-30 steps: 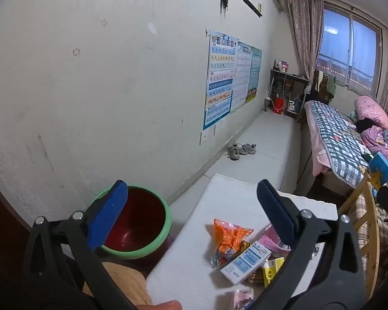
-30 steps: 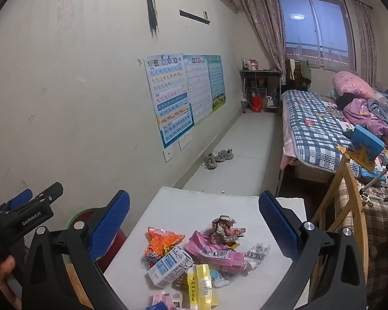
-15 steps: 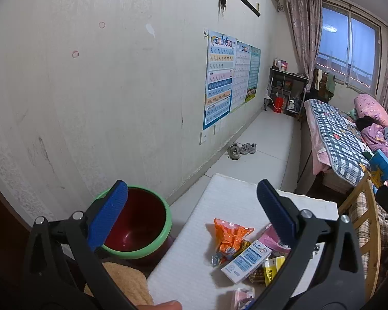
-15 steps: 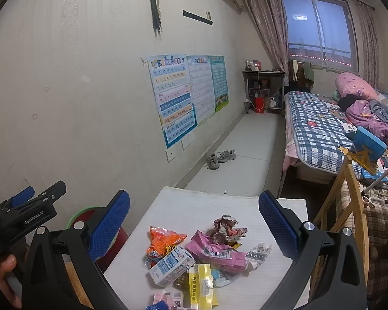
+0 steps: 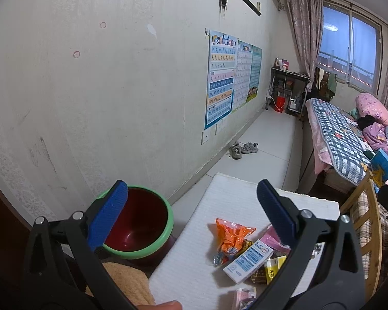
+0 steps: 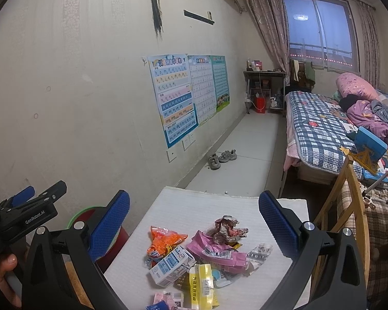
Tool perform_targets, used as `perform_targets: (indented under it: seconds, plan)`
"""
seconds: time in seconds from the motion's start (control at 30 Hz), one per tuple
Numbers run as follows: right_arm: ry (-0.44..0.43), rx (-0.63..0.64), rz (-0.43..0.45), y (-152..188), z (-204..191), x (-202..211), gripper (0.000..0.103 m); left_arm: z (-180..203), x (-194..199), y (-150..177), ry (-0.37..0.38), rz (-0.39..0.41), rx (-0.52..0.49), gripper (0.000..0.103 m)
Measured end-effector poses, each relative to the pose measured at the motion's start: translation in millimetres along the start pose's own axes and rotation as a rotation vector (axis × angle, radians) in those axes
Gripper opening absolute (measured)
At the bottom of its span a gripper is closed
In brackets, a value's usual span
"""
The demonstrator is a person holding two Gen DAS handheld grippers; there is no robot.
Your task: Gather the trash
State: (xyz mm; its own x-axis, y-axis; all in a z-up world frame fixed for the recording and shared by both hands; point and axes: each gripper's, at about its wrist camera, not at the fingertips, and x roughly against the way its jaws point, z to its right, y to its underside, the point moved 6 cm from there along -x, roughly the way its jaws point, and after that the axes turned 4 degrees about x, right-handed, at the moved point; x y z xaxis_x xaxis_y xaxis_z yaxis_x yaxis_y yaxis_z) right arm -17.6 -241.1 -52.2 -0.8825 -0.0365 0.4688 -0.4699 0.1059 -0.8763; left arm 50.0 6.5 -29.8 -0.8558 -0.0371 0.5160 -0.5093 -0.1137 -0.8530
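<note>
Change: hardly any; both views sit almost as they did a second ago, the right one raised a touch.
Right gripper [image 6: 194, 226]: jaws spread wide, holding nothing, hanging above the heap.
Left gripper [image 5: 192, 210]: also wide apart and empty, poised between bin and table.
Trash: wrappers heaped on the white table [image 6: 194, 201]; crumpled wrapper [image 6: 229, 228] on top, orange packet [image 6: 164, 240] at the bin side, milk carton [image 6: 172, 264] nearest.
Bin [image 5: 144, 249]: green-rimmed, red inside, beside the table, apparently empty.
Advice: probably take the loose top piece first, descend straight, close fully before lifting.
</note>
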Motion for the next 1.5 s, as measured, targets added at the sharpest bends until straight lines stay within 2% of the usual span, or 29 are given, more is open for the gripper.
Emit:
perform_targets:
  seconds: [1.5]
  plan:
    - [-0.027, -0.007, -0.043, 8.6, -1.6, -3.4, 0.096, -3.8, -2.3, 6.7, -0.019, -0.014, -0.008, 0.098]
